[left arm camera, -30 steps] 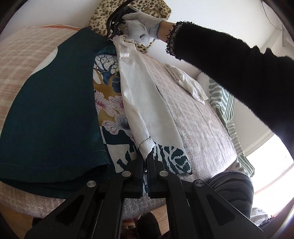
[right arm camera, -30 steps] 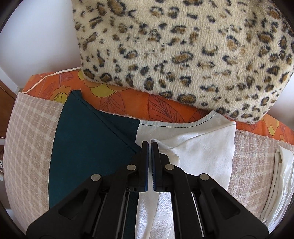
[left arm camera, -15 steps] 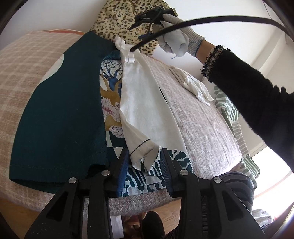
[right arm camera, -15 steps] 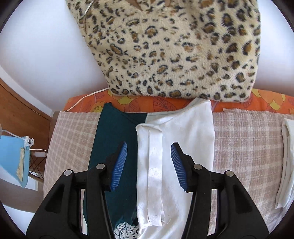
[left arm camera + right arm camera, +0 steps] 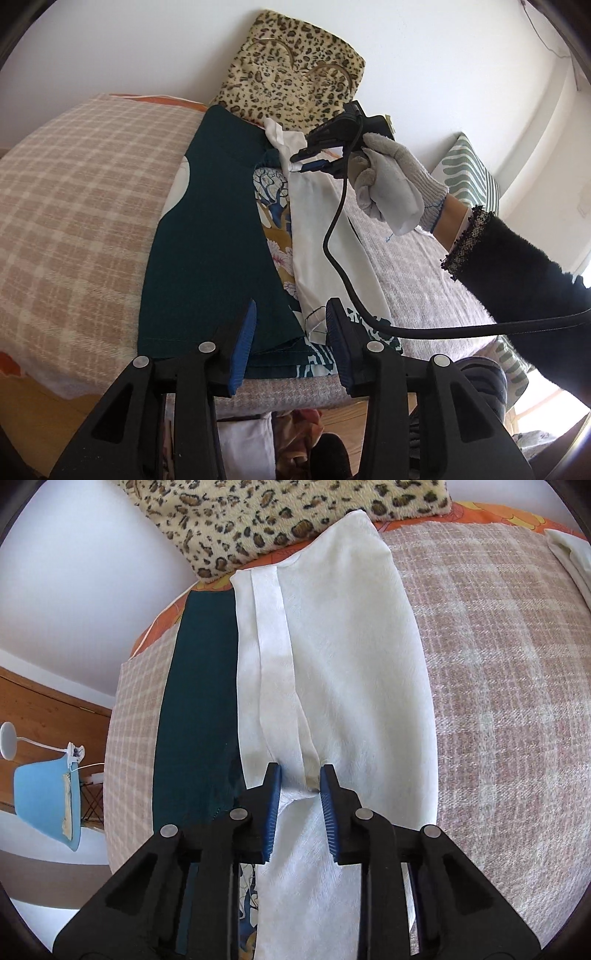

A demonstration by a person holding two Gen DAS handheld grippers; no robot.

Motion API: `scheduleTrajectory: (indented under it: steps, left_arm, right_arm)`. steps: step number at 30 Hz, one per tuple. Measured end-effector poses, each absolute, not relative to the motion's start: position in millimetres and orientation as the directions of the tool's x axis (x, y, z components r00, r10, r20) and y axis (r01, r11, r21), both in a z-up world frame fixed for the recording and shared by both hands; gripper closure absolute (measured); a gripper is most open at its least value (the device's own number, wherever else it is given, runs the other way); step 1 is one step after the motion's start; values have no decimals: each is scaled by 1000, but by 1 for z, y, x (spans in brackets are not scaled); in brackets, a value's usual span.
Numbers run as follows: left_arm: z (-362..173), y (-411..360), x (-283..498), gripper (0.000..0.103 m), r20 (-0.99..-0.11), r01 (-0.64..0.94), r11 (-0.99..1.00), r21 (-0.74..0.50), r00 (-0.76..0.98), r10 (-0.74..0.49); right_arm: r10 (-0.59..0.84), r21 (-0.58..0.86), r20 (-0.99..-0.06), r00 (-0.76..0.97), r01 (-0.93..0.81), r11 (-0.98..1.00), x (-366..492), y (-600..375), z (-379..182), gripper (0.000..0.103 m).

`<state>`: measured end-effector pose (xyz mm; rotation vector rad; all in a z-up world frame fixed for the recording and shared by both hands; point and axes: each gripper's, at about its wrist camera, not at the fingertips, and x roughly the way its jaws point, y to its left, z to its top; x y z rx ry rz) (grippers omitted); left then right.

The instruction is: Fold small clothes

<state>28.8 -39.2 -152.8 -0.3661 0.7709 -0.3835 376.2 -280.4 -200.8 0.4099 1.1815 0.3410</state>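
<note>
Garment (image 5: pixel 332 657) long axis twd leopard cushion (image 5: pixel 280 513), L tool (image 5: pixel 290 325) & R tool (image 5: pixel 298 779) both released.

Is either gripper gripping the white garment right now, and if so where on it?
No. The left gripper and right gripper are both open over the white folded garment; nothing is held.

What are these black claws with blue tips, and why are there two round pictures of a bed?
No robot here: a person holds a two-finger gripper in each hand, each carrying a fisheye camera. One picture looks along the left gripper, the other along the right gripper; the gloved hand holding the right one shows in the left view. Both grippers are open and hold nothing. On the checked blanket lies a garment, dark green outside and white inside, below a leopard pillow.
</note>
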Motion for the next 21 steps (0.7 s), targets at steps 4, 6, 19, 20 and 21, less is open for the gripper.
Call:
scheduleTrajectory:
  steps: [4, 6, 19, 20, 21]
  left_arm:
    - [-148, -19, 19, 61, -590, 171, 876, -451, 679, -437]
    - [-148, -17, 12, 59, -591, 165, 880, -446, 684, -428]
    - [-139, -4, 11, 59, -579, 142, 898, -417, 720, -383]
    - [-139, -3, 11, 59, -578, 140, 898, -416, 722, -381]
    - [-139, -3, 12, 59, -577, 139, 899, -415, 724, -378]
  right_arm:
    - [475, 484, -802, 361, -73, 872, 378, -268, -193, 92]
    - [514, 516, -782, 354, -96, 851, 378, -260, -185, 92]
    - [479, 541, -754, 449, 12, 841, 378, -286, -175, 75]
    - [483, 556, -756, 441, 44, 830, 382, -289, -184, 75]
    - [502, 579, -751, 430, 61, 813, 385, -288, -193, 75]
